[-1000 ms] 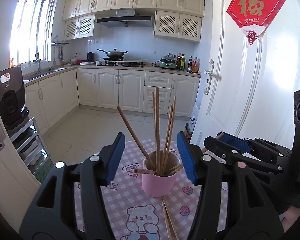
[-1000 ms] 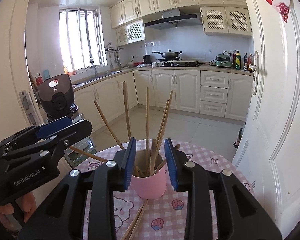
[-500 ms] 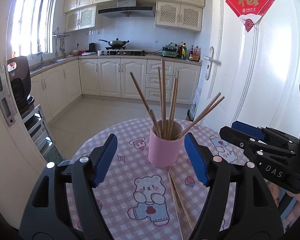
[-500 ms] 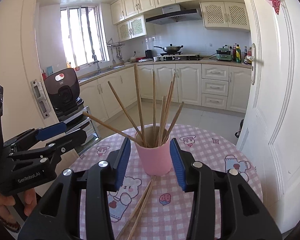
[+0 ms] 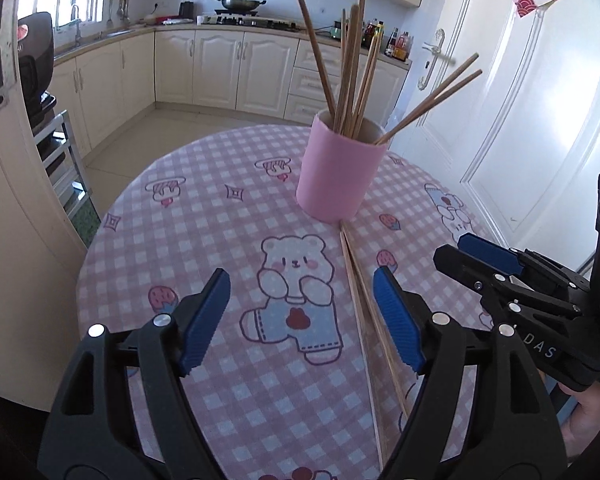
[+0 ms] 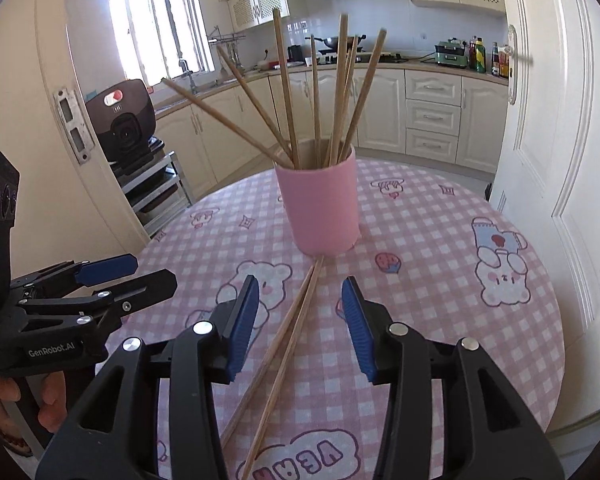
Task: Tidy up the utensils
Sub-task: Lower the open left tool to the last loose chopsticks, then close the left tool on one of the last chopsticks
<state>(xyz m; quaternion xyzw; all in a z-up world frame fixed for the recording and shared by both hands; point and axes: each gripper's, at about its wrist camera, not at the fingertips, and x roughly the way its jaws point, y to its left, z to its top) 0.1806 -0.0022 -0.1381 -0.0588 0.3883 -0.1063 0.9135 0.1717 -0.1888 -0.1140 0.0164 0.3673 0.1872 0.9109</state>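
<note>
Checked tablecloth (image 5: 204, 248), loose chopsticks (image 6: 296, 320) cut off

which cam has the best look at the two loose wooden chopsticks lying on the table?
Right wrist. The two loose wooden chopsticks run up the middle of its frame, between its opening jaws, uncovered from the pink cup to the bottom edge. In the left wrist view the same pair sits off-centre, its lower stretch hidden behind that gripper's right finger.

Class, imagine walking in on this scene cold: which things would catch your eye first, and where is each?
A pink cup bristling with wooden chopsticks stands mid-table on the pink checked cloth. Two loose chopsticks lie flat in front of it, running toward the camera. The right tongs frame them, jaws opening, touching nothing.
</note>
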